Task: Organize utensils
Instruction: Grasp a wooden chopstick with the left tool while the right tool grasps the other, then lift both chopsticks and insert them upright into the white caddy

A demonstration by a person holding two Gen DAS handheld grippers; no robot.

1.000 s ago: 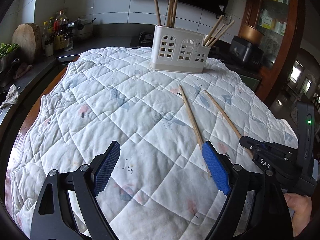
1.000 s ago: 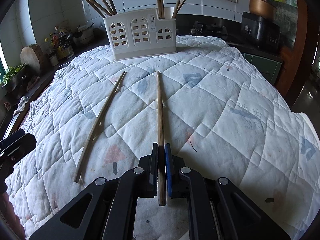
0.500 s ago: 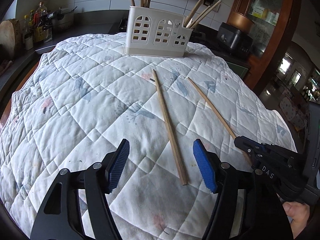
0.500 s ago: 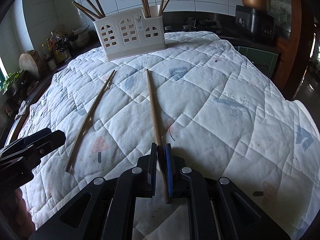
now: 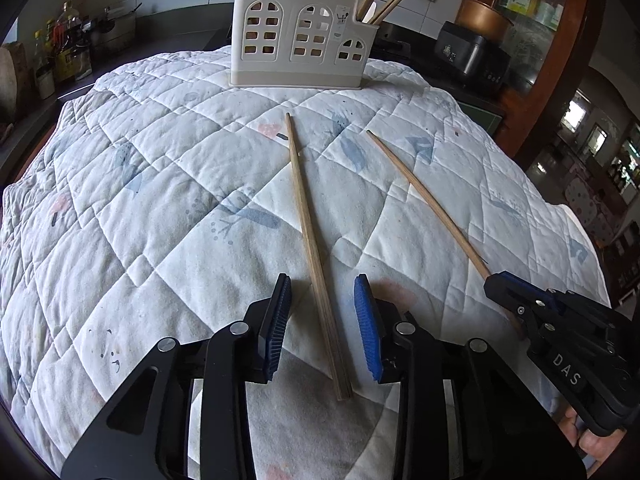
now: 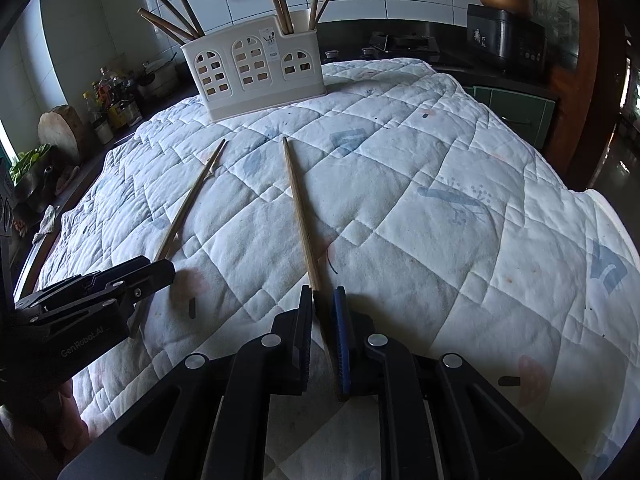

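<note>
Two wooden chopsticks lie on the quilted cloth [image 5: 168,216] over the worktop, below the white utensil holder [image 5: 304,52] at top centre. The left claw [image 5: 322,320] has just been closing and straddles the left chopstick [image 5: 308,220] without pressing it; the right claw [image 6: 324,328] stands slightly parted about the right chopstick [image 6: 300,216]. Both sticks look light, stiff and smooth, best gripped near the thick end. The cloth is open between sticks and holder; its edge falls away at right.
</note>
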